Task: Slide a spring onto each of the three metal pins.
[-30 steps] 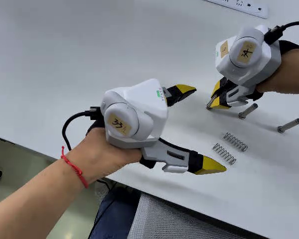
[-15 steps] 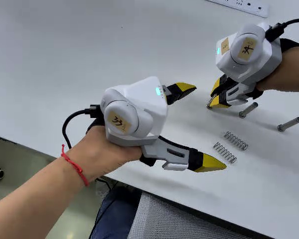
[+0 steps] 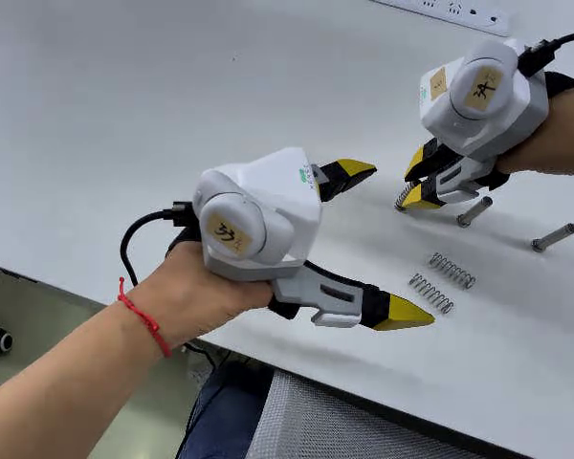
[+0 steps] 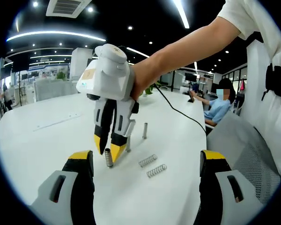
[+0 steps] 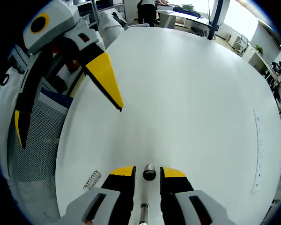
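Note:
My right gripper point(image 3: 408, 199) point(image 5: 149, 173) is shut on a small spring point(image 3: 401, 198) point(image 4: 108, 158) point(image 5: 149, 172), its tip close to the white table. Just beside those jaws a metal pin point(image 3: 475, 211) point(image 5: 144, 209) lies flat, and a second pin point(image 3: 555, 237) lies further right. Two loose springs point(image 3: 452, 271) point(image 3: 430, 294) rest side by side in front of the pins, seen again in the left gripper view point(image 4: 148, 160) point(image 4: 156, 170). My left gripper point(image 3: 387, 244) point(image 4: 146, 155) hangs wide open above the near table edge, holding nothing and facing the right gripper point(image 4: 110, 149).
The white table point(image 3: 172, 86) stretches far to the left and back. A power strip point(image 3: 450, 10) lies at the far edge. A mesh chair back point(image 3: 325, 421) sits below the near edge. The left gripper's yellow fingers point(image 5: 107, 82) reach in at the right gripper view's upper left.
The right gripper has edged slightly up and right with the spring still in it. The left gripper stays open and in place.

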Demonstrator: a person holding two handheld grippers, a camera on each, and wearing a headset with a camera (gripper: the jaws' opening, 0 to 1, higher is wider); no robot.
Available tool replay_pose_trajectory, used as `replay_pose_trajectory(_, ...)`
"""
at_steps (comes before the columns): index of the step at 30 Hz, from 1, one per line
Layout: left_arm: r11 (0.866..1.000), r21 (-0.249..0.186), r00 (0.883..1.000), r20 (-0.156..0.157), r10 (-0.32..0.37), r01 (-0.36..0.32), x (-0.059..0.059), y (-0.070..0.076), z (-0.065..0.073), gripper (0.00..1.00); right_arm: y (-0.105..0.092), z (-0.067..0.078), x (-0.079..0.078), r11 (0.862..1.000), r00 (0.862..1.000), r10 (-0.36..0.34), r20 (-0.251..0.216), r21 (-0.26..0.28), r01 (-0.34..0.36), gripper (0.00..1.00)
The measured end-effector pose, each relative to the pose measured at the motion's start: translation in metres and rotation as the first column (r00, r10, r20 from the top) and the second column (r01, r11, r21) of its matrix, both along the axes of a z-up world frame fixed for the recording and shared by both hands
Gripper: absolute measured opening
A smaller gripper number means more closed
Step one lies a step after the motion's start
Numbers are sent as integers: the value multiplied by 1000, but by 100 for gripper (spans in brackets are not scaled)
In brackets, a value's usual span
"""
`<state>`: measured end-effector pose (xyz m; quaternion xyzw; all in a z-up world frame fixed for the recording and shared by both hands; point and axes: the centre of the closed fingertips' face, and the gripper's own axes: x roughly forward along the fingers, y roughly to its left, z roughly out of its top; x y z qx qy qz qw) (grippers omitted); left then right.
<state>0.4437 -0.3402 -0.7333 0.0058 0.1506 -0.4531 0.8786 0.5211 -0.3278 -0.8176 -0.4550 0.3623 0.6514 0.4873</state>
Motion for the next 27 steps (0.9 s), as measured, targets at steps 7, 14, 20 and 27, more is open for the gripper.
replay_pose_trajectory(7, 1000, 11, 1000, 2, -5, 5, -1, 0, 2, 93, -2, 12, -2, 999, 1000, -15, 5, 42, 15, 23)
replay_pose_trajectory(14, 1000, 21, 1000, 4, -13, 13, -3, -1, 3, 93, -7, 26, -7, 998, 1000, -1, 10, 64, 1, 28)
replay_pose_trajectory(20, 999, 34, 1000, 4, -21, 21, -6, -2, 4, 93, -7, 40, -7, 993, 1000, -19, 9, 112, 18, 34)
replay_pose_trajectory(27, 998, 50, 1000, 2, -30, 30, -9, -3, 5, 93, -16, 53, -13, 987, 999, -35, 4, 157, 34, 40)
